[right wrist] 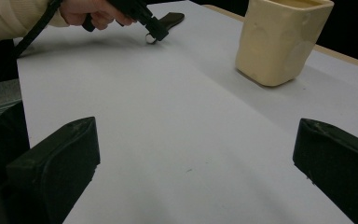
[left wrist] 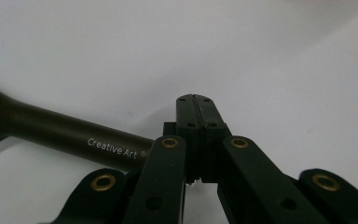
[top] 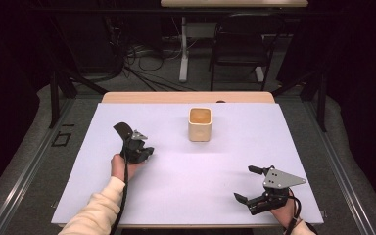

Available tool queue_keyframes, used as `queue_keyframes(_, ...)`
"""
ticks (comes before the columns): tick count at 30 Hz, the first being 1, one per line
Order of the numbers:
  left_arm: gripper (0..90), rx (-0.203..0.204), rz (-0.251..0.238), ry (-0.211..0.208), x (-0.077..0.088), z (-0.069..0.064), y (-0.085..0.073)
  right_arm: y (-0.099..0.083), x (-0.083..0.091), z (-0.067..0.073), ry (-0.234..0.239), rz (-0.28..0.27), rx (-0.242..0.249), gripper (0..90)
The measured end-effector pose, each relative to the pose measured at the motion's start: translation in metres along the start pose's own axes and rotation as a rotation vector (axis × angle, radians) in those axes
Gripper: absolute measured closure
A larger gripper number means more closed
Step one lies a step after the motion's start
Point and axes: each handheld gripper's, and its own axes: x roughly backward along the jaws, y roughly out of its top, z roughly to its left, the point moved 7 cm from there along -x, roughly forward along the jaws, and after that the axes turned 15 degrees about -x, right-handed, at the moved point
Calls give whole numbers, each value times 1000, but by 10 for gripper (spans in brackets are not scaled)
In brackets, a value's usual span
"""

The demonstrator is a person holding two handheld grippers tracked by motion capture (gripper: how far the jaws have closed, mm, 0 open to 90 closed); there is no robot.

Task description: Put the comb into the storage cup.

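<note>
Left gripper (top: 138,147) pressed together beside a dark utensil handle (left wrist: 65,133), right gripper (top: 254,185) spread wide; likely miss, possibly knocking utensil across white table (top: 200,171).

We see a dark spatula (top: 123,130), handle marked "Creative Art", lying flat by the left gripper (top: 138,147); cream square cup (top: 199,124) upright beyond.

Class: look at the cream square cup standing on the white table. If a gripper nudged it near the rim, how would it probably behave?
The cup looks like thick glazed ceramic, so probably heavy for its size, stiff, and breakable if dropped. It stands upright, taller than wide, so a push near the rim might tip it; a low push would more likely slide it over the smooth table. Its flat sides make rolling unlikely.
</note>
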Motion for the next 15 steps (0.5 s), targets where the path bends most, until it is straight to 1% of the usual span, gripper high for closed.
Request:
queue_keyframes(5, 900, -4, 18, -8, 2, -2, -4, 0, 0, 0, 3, 0, -1, 0)
queue_keyframes(6, 900, -3, 19, 0, 3, -2, -7, 0, 0, 0, 3, 1, 1, 0)
queue_keyframes(9, 900, -5, 24, -1, 6, -1, -9, 0, 1, 0, 2, -2, -1, 0)
queue_keyframes(13, 900, -3, 20, 12, 10, 0, -12, 0, 0, 0, 1, 1, 1, 0)
queue_keyframes(14, 900, -10, 30, 6, 13, 0, -16, 0, 0, 0, 1, 2, 2, 0)
queue_keyframes(15, 900, -10, 29, 12, 13, 0, -17, 0, 0, 0, 1, 2, 2, 0)
